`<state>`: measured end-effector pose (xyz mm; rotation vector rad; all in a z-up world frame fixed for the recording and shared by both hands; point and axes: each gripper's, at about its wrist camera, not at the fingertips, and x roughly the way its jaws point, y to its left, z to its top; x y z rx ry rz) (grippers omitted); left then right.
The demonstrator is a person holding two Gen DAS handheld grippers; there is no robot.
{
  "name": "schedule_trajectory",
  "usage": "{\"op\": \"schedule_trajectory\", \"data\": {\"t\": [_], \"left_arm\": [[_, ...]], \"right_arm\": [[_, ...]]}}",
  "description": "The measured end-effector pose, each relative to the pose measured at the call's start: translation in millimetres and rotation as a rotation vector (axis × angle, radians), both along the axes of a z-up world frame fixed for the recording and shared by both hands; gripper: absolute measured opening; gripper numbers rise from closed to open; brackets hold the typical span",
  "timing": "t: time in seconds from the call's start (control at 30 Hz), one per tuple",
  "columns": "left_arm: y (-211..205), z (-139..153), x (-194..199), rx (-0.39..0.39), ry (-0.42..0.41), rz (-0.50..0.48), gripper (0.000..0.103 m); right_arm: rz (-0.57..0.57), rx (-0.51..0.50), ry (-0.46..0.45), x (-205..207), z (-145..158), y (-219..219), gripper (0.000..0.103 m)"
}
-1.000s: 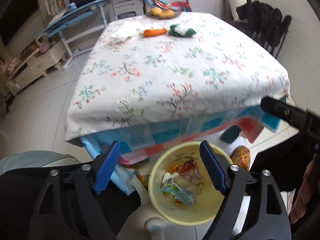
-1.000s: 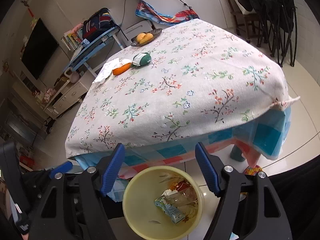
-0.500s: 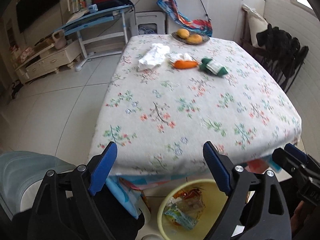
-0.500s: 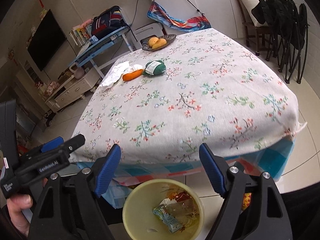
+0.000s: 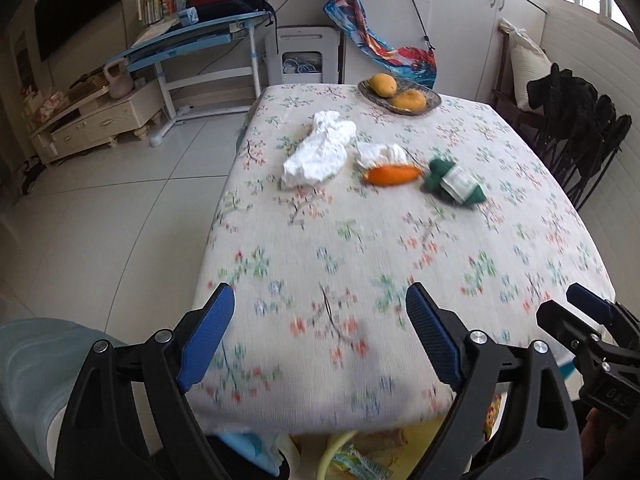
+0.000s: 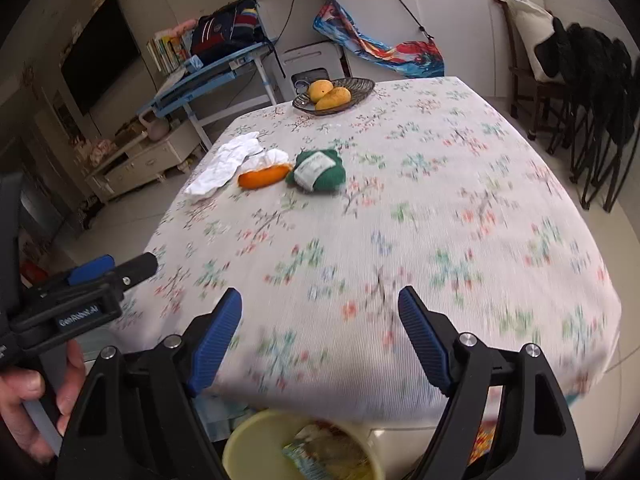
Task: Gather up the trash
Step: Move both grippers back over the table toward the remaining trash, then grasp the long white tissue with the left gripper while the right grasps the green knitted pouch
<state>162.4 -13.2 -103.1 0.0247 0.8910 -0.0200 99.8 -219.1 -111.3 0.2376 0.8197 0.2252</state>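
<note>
A crumpled white tissue (image 5: 318,150) (image 6: 224,164) lies on the far part of the flowered tablecloth (image 5: 360,248) (image 6: 400,220). Beside it sit an orange packet with a white top (image 5: 394,174) (image 6: 264,176) and a green ball of yarn with a label (image 5: 454,182) (image 6: 318,168). A yellow bin (image 6: 256,438) (image 5: 340,440) with wrappers inside stands on the floor under the near table edge. My left gripper (image 5: 320,334) hangs open over the near edge, nothing between its blue pads. The right gripper (image 6: 320,336) is open too and holds nothing.
A dish with two yellow fruits (image 5: 400,94) (image 6: 332,94) stands at the table's far end. Chairs draped with dark clothes (image 5: 576,128) (image 6: 592,80) line the right side. A blue desk (image 5: 192,44) and a low cabinet (image 5: 92,120) stand at the left across white floor tiles.
Both grippers have risen from over the bin and moved up toward the tabletop. The bin has slid to the bottom of both views. The table items now look nearer.
</note>
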Motion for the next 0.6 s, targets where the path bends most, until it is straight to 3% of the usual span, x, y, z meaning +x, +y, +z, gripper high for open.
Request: {"op": "schedule_trajectory", "data": {"t": [0.27, 0.6], "left_arm": [[8, 6, 65, -0.006, -0.001, 0.014, 0.084], [9, -6, 126, -0.031, 0.04, 0.013, 0.084]], "right_arm": [[0.043, -0.061, 0.0, 53, 4, 10, 0.077], [0.091, -0.105, 0.004, 90, -1, 21, 0.077]]}}
